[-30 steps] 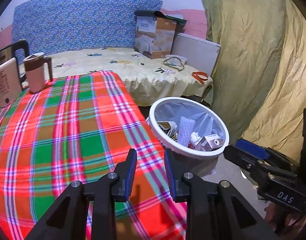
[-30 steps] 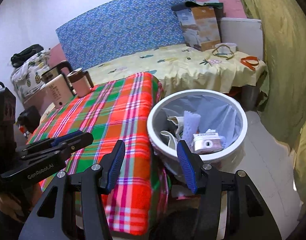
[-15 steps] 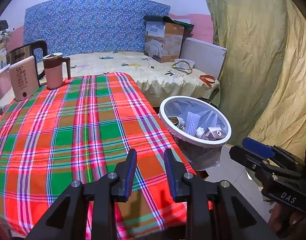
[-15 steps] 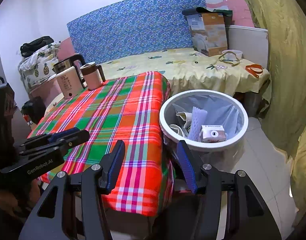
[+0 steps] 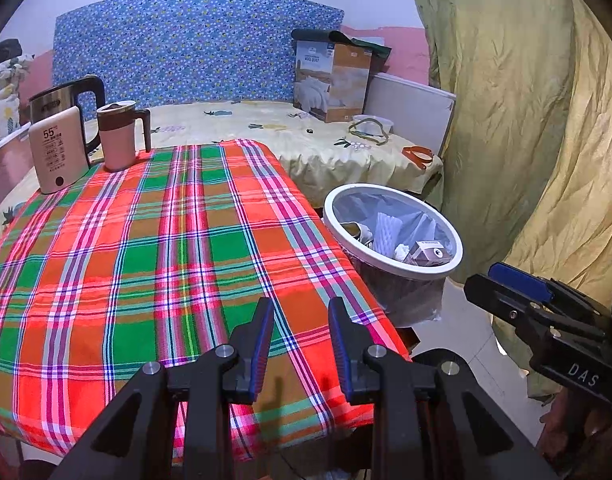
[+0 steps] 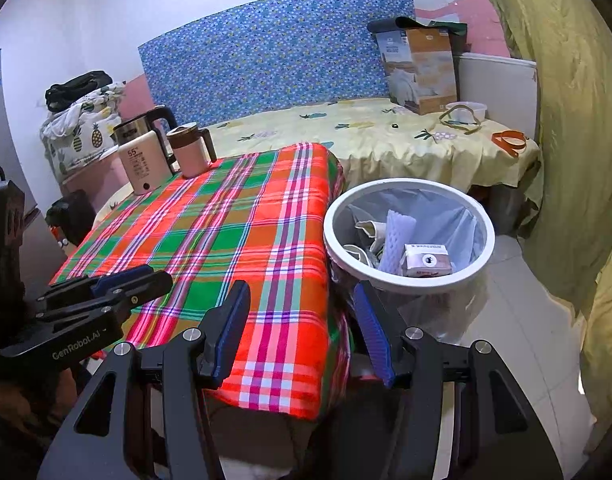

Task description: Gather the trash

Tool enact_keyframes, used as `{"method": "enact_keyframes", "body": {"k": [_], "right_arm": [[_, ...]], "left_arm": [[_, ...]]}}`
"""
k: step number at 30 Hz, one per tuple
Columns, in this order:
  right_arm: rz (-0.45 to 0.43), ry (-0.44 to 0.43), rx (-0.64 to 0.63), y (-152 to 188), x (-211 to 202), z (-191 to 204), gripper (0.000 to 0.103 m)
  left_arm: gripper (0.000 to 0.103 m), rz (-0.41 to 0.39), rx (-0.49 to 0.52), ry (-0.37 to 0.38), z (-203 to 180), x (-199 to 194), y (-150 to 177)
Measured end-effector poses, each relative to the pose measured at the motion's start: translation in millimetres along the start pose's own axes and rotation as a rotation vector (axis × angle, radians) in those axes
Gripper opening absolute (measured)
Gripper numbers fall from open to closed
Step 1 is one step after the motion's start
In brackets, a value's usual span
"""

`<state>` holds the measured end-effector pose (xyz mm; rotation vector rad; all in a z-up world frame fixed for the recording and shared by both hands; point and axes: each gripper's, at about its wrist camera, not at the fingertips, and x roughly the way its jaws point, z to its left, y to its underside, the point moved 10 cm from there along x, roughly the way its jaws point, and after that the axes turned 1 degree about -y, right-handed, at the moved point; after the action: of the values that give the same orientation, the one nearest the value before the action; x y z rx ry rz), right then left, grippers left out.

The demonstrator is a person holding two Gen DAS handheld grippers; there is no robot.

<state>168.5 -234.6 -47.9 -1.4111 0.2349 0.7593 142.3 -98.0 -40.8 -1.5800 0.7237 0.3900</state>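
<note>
A white-rimmed trash bin (image 5: 458,248) (image 6: 488,240) with a clear liner stands on the floor beside the table's right edge. It holds a small carton (image 5: 430,254) (image 6: 426,264), a white foam sleeve (image 6: 398,236) and crumpled paper. My left gripper (image 5: 301,332) is open and empty above the near edge of the plaid tablecloth (image 5: 145,248). My right gripper (image 6: 301,324) is open and empty, near the table's front corner, short of the bin. Each gripper shows in the other's view: the right one (image 5: 506,284), the left one (image 6: 133,280).
A kettle (image 5: 65,100), a white warmer (image 5: 57,152) and a pink mug (image 5: 119,136) stand at the table's far left. Behind is a bed with a yellow sheet (image 5: 265,128), a cardboard box (image 5: 334,76) and small items. A green curtain (image 5: 526,120) hangs on the right.
Both grippers have pulled back and up from the bin and table. The bin looks smaller and farther. Both stay open and empty.
</note>
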Motion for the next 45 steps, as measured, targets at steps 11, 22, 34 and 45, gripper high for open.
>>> {"method": "enact_keyframes", "body": {"k": [11, 22, 34, 45], "right_arm": [[-0.001, -0.002, 0.0, -0.2, -0.7, 1.2, 0.056], [0.001, -0.004, 0.002, 0.5, -0.3, 2.5, 0.056], [0.001, -0.004, 0.0, 0.1, -0.2, 1.8, 0.056], [0.0, -0.005, 0.001, -0.2, 0.0, 1.3, 0.056]], "left_arm": [[0.028, 0.001, 0.0, -0.003, 0.4, -0.2, 1.3], [0.028, 0.003, -0.001, -0.007, 1.7, -0.7, 2.0], [0.028, 0.002, 0.003, -0.022, 2.6, -2.0, 3.2], [0.028, -0.003, 0.007, -0.032, 1.0, -4.5, 2.8]]}}
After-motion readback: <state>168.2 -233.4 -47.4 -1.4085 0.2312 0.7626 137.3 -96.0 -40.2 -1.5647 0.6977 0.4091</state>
